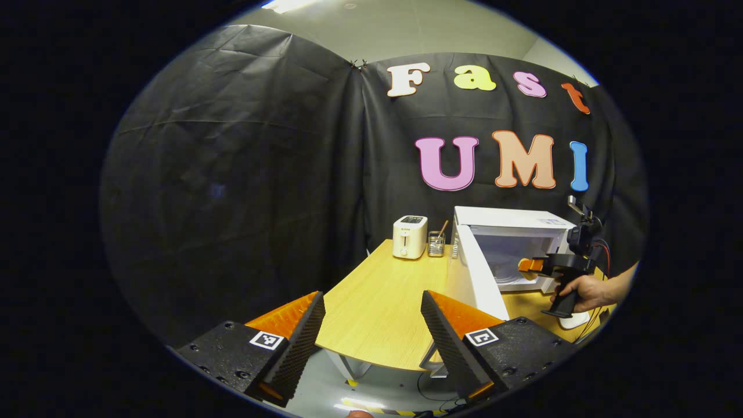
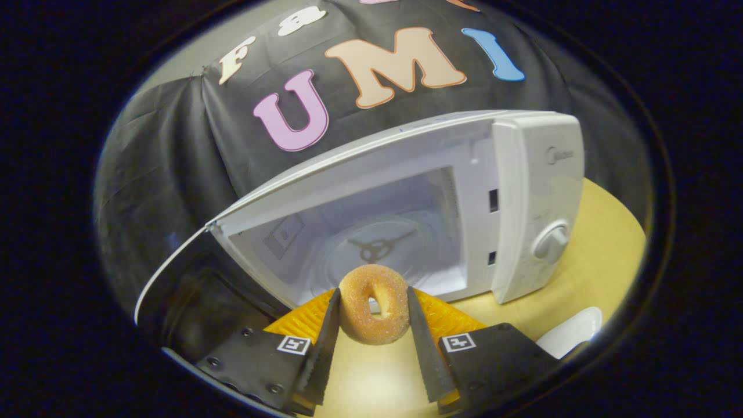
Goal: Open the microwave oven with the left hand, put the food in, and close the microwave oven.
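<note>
Right gripper view: right gripper (image 2: 372,313) is clenched on a sugar-dusted, golden-brown ring doughnut (image 2: 373,303), both fingers pressing its flanks; the ring stands on edge with its hole facing the camera. Doughnut sits just outside the mouth of the white microwave oven (image 2: 522,191), level with the lower edge of the opening. Cavity lies straight ahead along the finger axis, with the round glass turntable (image 2: 377,247) directly beyond the doughnut, so the coming move looks like a plain forward push, no sideways correction judged needed. White microwave door (image 1: 473,273) is swung fully out on the left side of the cavity. Left gripper view: left gripper (image 1: 371,331) released, jaws wide apart, nothing between them, held off the near edge of the light wooden table (image 1: 377,307); it is the nearer tool to the door's free edge for closing. Right gripper (image 1: 531,265) seen at the oven front
</note>
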Demonstrator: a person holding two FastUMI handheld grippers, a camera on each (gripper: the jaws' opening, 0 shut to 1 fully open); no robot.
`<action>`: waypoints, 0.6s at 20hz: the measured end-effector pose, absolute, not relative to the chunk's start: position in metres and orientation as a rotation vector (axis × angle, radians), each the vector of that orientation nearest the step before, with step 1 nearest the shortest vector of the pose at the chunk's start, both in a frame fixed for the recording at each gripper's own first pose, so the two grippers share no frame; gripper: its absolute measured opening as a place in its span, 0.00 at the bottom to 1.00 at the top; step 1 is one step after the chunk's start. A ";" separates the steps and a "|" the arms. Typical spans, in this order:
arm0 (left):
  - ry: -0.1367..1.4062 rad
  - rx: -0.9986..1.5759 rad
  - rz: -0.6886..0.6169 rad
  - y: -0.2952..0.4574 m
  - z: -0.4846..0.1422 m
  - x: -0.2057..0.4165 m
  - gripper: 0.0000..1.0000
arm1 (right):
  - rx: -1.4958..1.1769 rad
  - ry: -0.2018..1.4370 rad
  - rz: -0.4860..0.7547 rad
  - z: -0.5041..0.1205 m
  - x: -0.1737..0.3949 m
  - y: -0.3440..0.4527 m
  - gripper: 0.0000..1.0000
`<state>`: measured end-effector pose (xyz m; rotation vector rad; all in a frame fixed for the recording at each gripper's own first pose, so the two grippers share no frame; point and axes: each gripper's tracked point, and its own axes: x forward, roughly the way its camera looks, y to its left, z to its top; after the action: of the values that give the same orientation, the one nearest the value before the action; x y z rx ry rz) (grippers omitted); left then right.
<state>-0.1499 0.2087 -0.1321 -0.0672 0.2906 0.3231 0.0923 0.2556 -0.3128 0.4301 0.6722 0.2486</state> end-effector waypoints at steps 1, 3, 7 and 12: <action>0.297 -0.063 0.331 0.211 -0.132 -0.152 0.98 | 0.468 0.666 0.228 -0.313 0.098 0.262 0.67; 0.313 -0.051 0.343 0.213 -0.134 -0.156 0.98 | 0.553 0.652 0.182 -0.315 0.109 0.274 0.67; 0.327 -0.017 0.351 0.213 -0.130 -0.160 1.00 | 0.659 0.635 0.131 -0.322 0.127 0.298 0.67; 0.323 -0.024 0.364 0.208 -0.127 -0.157 0.98 | 0.713 0.627 0.055 -0.342 0.149 0.306 0.61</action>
<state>-0.1571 0.2081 -0.1265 -0.0238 0.3232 0.3637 0.1494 0.3058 -0.3424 0.7126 0.6274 0.0554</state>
